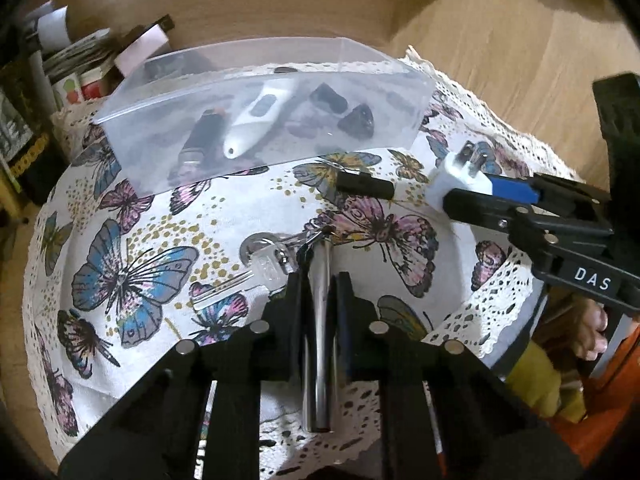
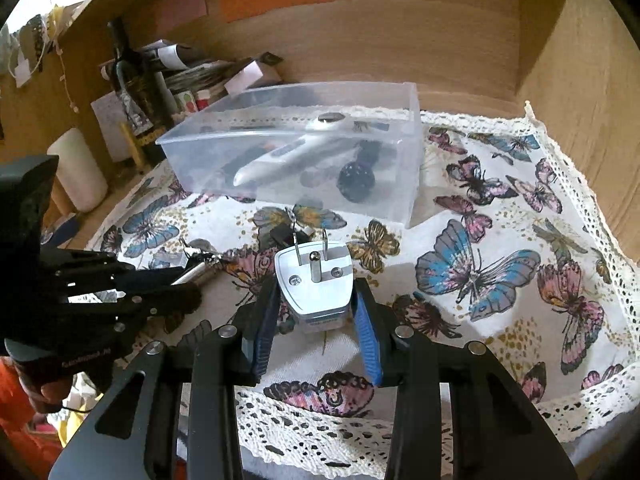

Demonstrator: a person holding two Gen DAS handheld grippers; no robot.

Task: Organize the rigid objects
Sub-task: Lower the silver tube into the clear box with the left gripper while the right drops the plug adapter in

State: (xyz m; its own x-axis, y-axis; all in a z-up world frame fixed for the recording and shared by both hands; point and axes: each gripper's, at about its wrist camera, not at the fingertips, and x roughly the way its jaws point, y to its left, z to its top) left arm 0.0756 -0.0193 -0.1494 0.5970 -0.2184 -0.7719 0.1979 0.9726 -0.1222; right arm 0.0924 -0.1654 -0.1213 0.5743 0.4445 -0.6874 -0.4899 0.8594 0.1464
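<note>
1. The butterfly-print cloth-covered counter (image 2: 500,208) carries a clear plastic rectangular bin (image 2: 412,184) toward its far edge — evidently the collecting place, already holding a white thermometer-like device (image 2: 280,162).
2. The right tool (image 2: 316,320) is clamped on a white three-prong plug adapter (image 2: 314,280), prongs aimed at the bin.
3. The left tool (image 1: 318,284) is closed on a slim metal cylinder (image 1: 318,340) — keys (image 1: 256,270) trail ahead on the counter's middle.
4. A small black stick-shaped object (image 1: 364,185) lies loose near the bin.

- White letters "DAS" stand on the black body of the right gripper (image 1: 442,200), seen from the left wrist.
- Small pale letters stand on the left gripper (image 2: 192,280), too blurry to read.
- The plug (image 2: 316,284) has a tiny blue label, too small to read.
</note>
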